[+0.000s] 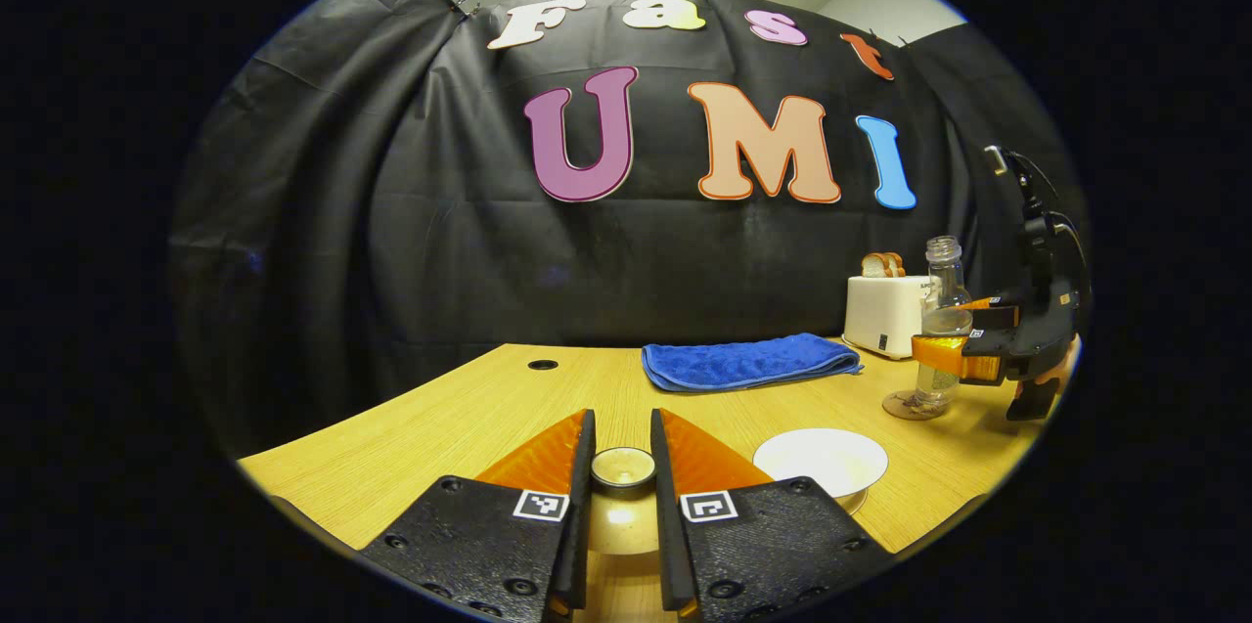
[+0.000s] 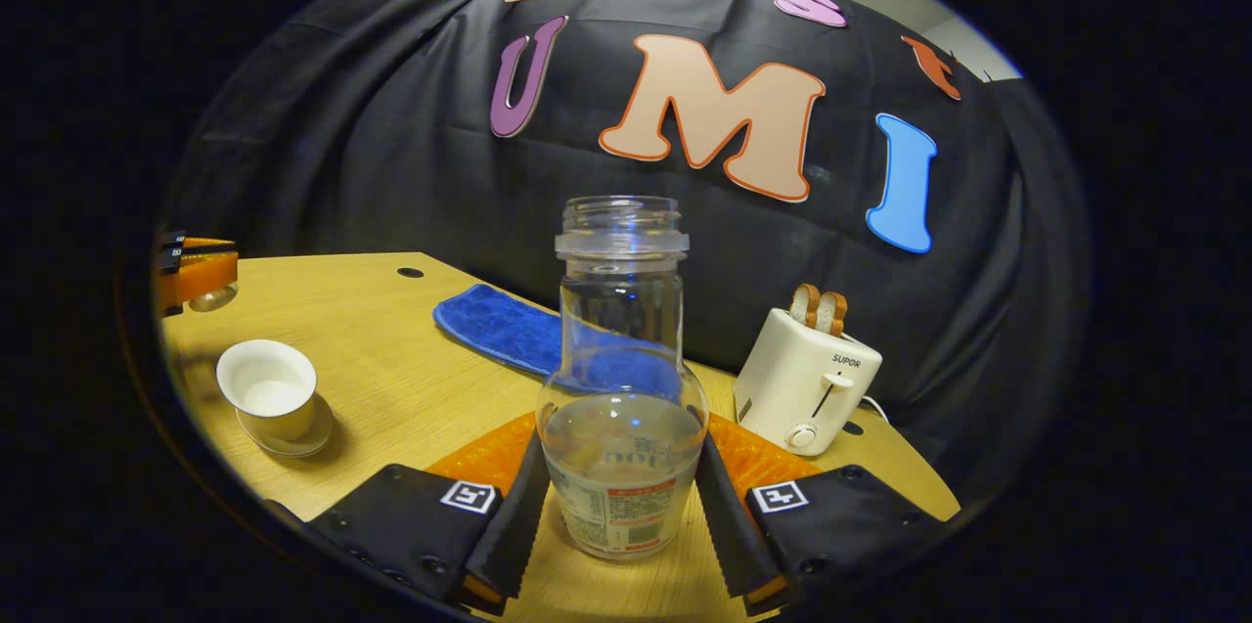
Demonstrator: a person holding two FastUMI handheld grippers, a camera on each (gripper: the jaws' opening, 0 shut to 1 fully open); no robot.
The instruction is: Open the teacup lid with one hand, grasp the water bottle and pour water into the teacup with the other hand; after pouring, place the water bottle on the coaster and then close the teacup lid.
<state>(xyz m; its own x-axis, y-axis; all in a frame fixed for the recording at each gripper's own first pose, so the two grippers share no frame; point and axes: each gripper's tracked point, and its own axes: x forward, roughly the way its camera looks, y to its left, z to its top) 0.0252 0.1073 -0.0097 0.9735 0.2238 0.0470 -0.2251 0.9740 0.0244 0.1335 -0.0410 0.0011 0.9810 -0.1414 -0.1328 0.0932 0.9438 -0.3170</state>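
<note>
My left gripper (image 1: pixel 622 414) is shut on the knob of the teacup lid (image 1: pixel 623 467), held just above the table, left of the cup. The white teacup (image 1: pixel 820 460) stands uncovered on its saucer; in the right gripper view the teacup (image 2: pixel 267 386) has liquid in it. My right gripper (image 2: pixel 622 437) is shut on the clear water bottle (image 2: pixel 622 310), upright and about a third full. From the left gripper view the bottle (image 1: pixel 944 256) stands upright over a round coaster (image 1: pixel 905 405) at the table's right side, with the right gripper (image 1: pixel 954 332) around it. At the far left edge is the left gripper (image 2: pixel 199 273).
A folded blue towel (image 1: pixel 748 361) lies near the back of the wooden table (image 1: pixel 440 418). A white toaster (image 2: pixel 807 378) with bread slices stands at the back right, close behind the bottle. A cable hole (image 1: pixel 542 365) is at the back left.
</note>
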